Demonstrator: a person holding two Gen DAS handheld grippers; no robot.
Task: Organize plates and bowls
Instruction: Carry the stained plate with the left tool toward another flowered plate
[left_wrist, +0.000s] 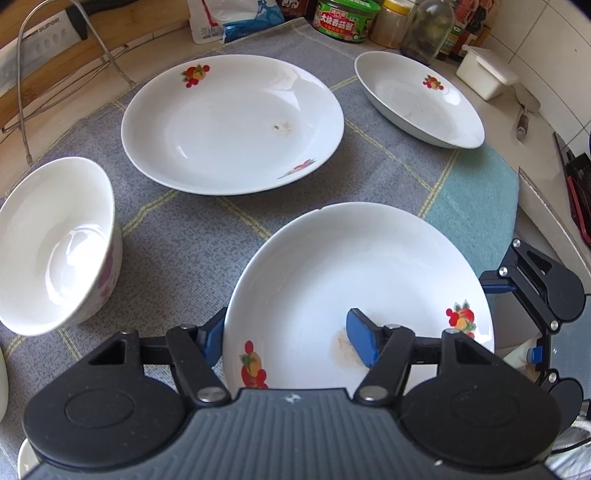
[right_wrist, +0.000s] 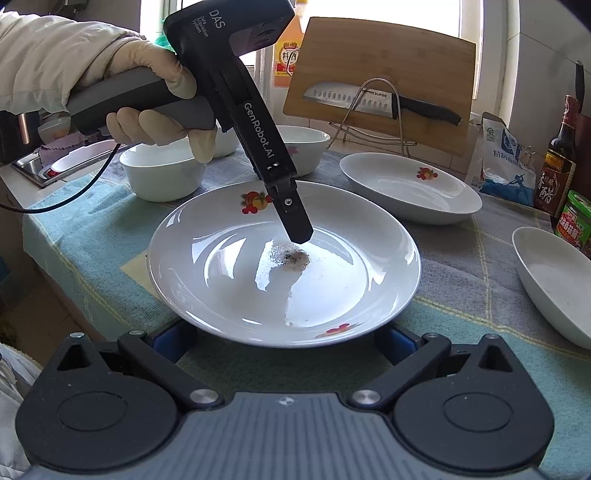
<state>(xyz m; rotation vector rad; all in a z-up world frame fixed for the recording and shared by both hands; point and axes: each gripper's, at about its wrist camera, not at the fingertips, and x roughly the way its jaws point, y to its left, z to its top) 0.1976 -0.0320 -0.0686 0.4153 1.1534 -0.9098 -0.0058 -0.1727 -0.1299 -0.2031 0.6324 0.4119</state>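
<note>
Near plate: the white plate with fruit prints (left_wrist: 354, 266) is lying on the checked cloth (left_wrist: 177, 236), at the near right side in the left wrist view; a brownish stain is seen inside it.
Left gripper: the left gripper (left_wrist: 288, 336) is closed narrow on the near rim of this plate. One blue pad (left_wrist: 362, 339) is laid on the inner surface beside the stain, and the other pad is pressed under the rim from outside.
Left hand: the handle is held by a gloved hand (right_wrist: 155, 110), and the gripper is pointed steeply down.
Right gripper: the right gripper (right_wrist: 282, 339) is kept wide. Its blue fingers stand at both sides of the opposite rim and are partly hidden under it; no grip is seen.
Far plate: a second big plate (left_wrist: 232, 125) is placed behind, apart from the near one.
Deep dish: a smaller dish (left_wrist: 417, 96) is set at the far right.
Bowl: a white bowl (left_wrist: 55, 243) stands at the left.
Background: a knife (right_wrist: 380, 101) is kept in front of the cutting board (right_wrist: 388, 55).
</note>
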